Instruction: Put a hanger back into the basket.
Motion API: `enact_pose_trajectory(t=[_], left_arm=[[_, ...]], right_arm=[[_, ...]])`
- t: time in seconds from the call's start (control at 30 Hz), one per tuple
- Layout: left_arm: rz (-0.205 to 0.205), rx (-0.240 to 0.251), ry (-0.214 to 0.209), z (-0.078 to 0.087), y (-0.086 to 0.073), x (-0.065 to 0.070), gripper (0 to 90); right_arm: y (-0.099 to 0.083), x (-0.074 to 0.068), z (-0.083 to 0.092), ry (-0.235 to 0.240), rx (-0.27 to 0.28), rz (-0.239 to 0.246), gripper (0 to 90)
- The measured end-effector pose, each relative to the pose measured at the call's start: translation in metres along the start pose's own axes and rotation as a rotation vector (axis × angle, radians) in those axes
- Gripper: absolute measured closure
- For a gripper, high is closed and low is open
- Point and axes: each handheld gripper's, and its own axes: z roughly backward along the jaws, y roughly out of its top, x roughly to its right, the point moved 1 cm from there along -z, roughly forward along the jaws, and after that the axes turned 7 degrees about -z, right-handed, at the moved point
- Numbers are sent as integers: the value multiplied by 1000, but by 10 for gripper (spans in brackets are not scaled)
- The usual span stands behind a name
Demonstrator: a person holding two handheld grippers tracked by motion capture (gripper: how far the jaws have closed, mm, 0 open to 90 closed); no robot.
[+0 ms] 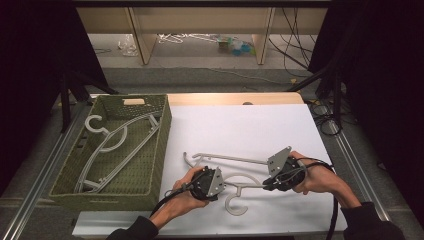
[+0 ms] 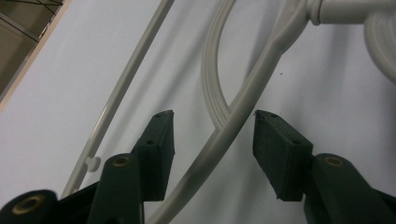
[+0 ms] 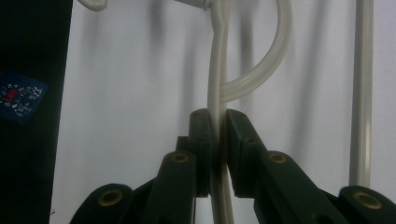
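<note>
Hanger (image 1: 235, 186), pale plastic, lies flat on the white surface (image 1: 240, 130) near the front edge, between both hands, hook (image 1: 235, 206) curling toward the person. A basket (image 1: 112, 186) w/ more hangers (image 1: 117, 145) sits to the left, well apart from it.

Right claw (image 3: 217, 114) is clenched on one thin arm of the hanger: pads squeezed onto the rod from both sides, no gap visible. Left claw (image 2: 214, 126) is released; its jaws straddle the other arm, which runs diagonally between them, but the pads (image 2: 161, 140) stand clear of it on each side.

Handling, judged from looks: light, thin-walled moulded plastic, so weight is no issue. Probably stiff along the rod but springy across the whole frame, so lifting from one end likely makes the far end droop and swing. Smooth glossy round section, so likely slippery and free to roll or pivot in a two-pad grip. Not fragile as such, though hard clamping on the thin curved inner rib (image 2: 212, 88) could flex or crack it.

Best hold, imo: one claw on each shoulder arm, roughly symmetric about the neck, on straight sections rather than the curved rib or hook. Left claw looks lined up OK; closing square across the rod, not at the present slant, should cut twisting. The long thin bar (image 1: 230, 159) beyond is a poorer spot, too bendy.
</note>
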Motion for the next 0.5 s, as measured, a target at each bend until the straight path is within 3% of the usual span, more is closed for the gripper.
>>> enact_pose_trajectory(t=[0.23,0.27,0.3,0.37,0.5], left_arm=[[-17,14,-24,-6,2,-3,659],[-45,29,-25,-7,2,-3,668],[-45,29,-25,-7,2,-3,676],[-108,16,-43,-6,4,-4,694],[-127,21,-45,-3,7,-2,711]], right_arm=[[0,0,0,6,5,4,812],[0,1,0,5,4,6,811],[0,1,0,5,4,6,811],[-2,3,0,-3,2,21,812],[-3,3,1,1,8,-2,812]])
